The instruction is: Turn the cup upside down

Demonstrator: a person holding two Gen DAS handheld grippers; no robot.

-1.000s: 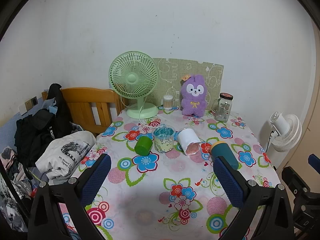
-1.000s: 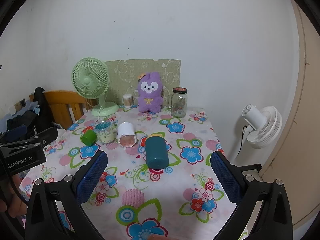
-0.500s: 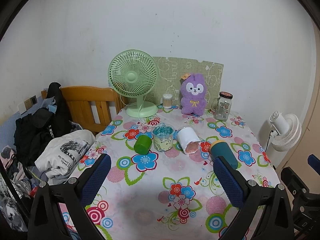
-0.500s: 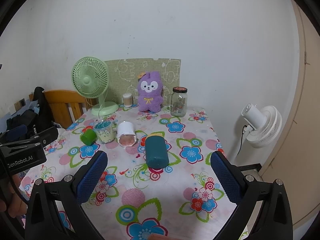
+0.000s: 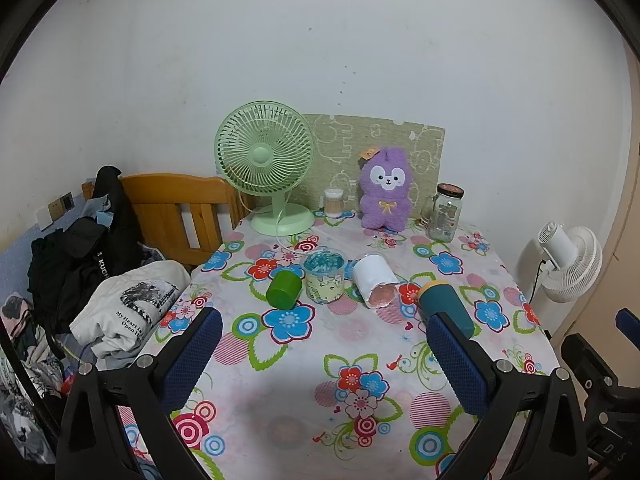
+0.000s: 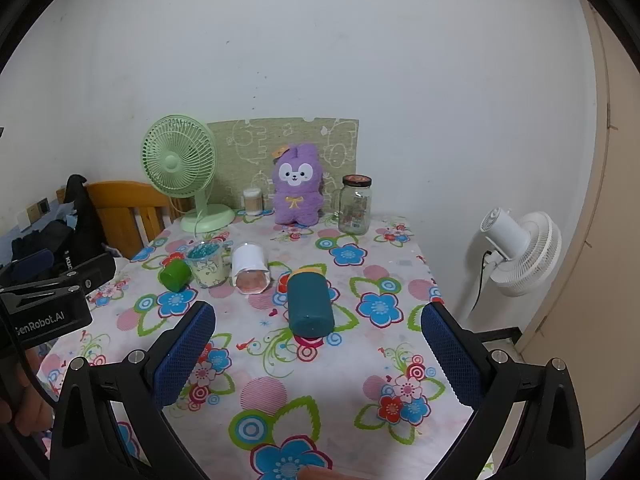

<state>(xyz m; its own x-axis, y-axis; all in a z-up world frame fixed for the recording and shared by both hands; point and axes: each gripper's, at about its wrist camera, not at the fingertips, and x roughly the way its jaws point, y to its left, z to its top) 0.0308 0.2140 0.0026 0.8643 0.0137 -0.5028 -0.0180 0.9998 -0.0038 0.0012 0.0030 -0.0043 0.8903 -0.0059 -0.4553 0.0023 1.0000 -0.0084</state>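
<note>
Several cups sit in a row on the flowered tablecloth (image 5: 304,364). A green cup (image 5: 283,289) lies on its side at the left. A clear patterned cup (image 5: 324,276) stands upright beside it. A white cup (image 5: 374,280) lies on its side with its mouth toward me. A dark teal cup (image 5: 446,306) with a yellow rim lies on its side at the right. The same cups show in the right wrist view: green (image 6: 175,275), clear (image 6: 207,265), white (image 6: 249,268), teal (image 6: 310,300). My left gripper (image 5: 322,356) is open and empty, short of the cups. My right gripper (image 6: 318,350) is open and empty, just short of the teal cup.
A green desk fan (image 5: 266,168), a purple plush toy (image 5: 385,190), a glass jar (image 5: 444,213) and a small container (image 5: 334,203) stand along the back edge. A wooden chair (image 5: 176,208) with clothes (image 5: 120,304) is at the left. A white floor fan (image 6: 520,252) stands right of the table.
Both grippers have drifted very slightly; the view shifted a little. The cups have not moved and both grippers stay open.
</note>
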